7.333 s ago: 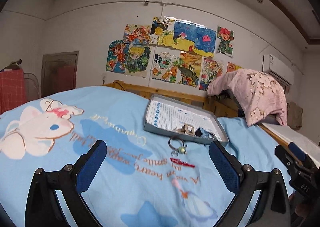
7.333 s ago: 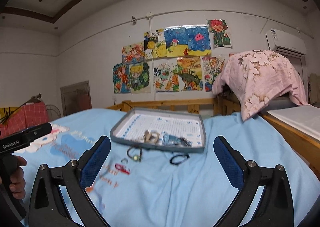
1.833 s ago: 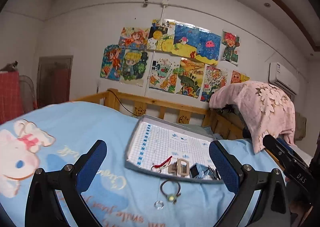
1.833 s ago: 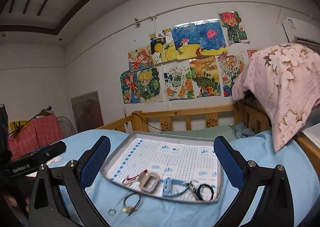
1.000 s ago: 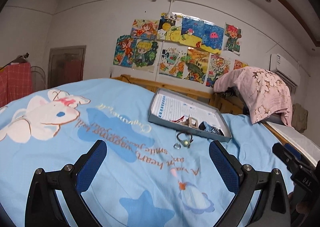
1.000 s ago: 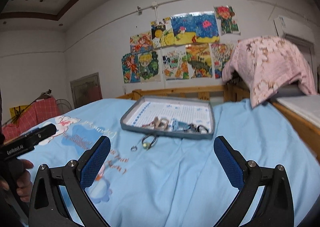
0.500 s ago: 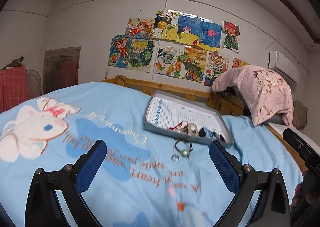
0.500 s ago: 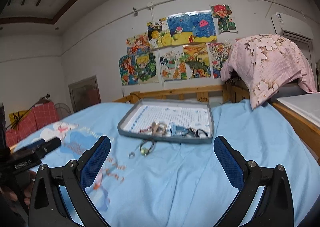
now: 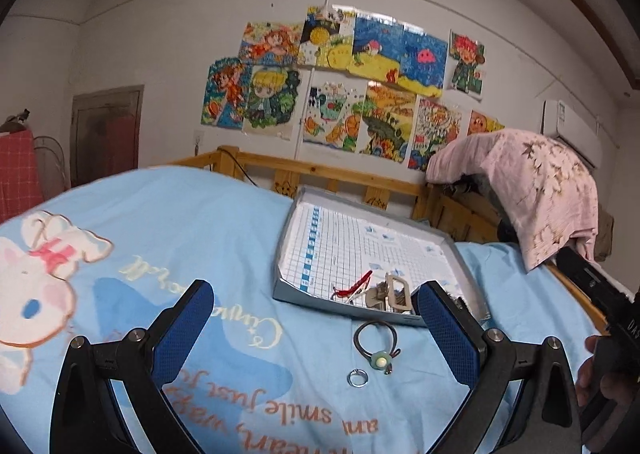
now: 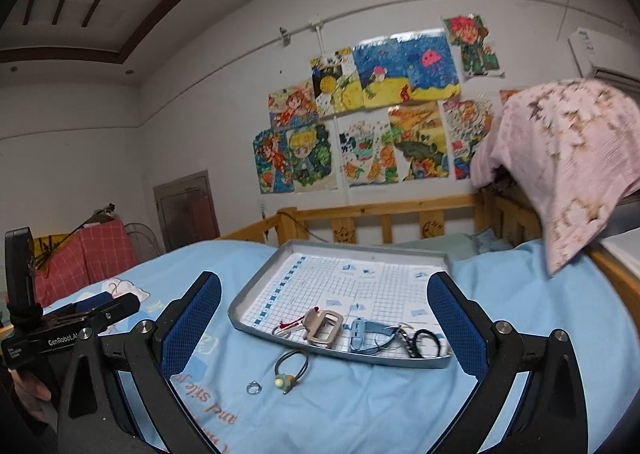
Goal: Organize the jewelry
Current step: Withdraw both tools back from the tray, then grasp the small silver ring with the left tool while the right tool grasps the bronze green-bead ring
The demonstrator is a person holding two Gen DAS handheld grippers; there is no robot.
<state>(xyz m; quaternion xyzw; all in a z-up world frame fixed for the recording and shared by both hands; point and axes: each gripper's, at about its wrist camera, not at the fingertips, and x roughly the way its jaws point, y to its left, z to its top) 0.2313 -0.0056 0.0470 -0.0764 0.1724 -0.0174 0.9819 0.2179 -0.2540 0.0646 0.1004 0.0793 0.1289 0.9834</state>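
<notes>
Grey cardboard forms the shallow tray (image 10: 256, 296), the landmark here; it lies on a light-blue printed bedsheet (image 9: 208, 213) and is lined with gridded paper. Along the tray's near wall, inside, lie a red clip (image 9: 356, 286), a beige buckle-like clasp (image 10: 324, 326), a blue clip (image 10: 358, 334) and a small black hair tie (image 10: 426, 340). Outside the tray, just in front of its near wall, a dark hair tie with a pale green bead (image 9: 376, 342) rests on the sheet, and a small silver ring (image 9: 357, 378) lies just beside it on the side away from the tray.

The left gripper (image 9: 316, 334) hovers in front of the tray with its blue-padded tongs spread wide and holding nothing; the beaded tie and the ring appear between them in the left wrist view. The right gripper (image 10: 324, 326) is likewise spread wide and empty, framing the tray's near half. A hand (image 9: 592, 374) holds the other tool's handle at the right edge of the left wrist view.

Judged from this layout, the step in hand is the approach to the two loose pieces. The next move probably calls for lowering one gripper over the tie, closing on its cord, not the bead, and carrying it over the tray's near wall. The ring, being flat and thin, will likely be harder to pinch off soft fabric.
</notes>
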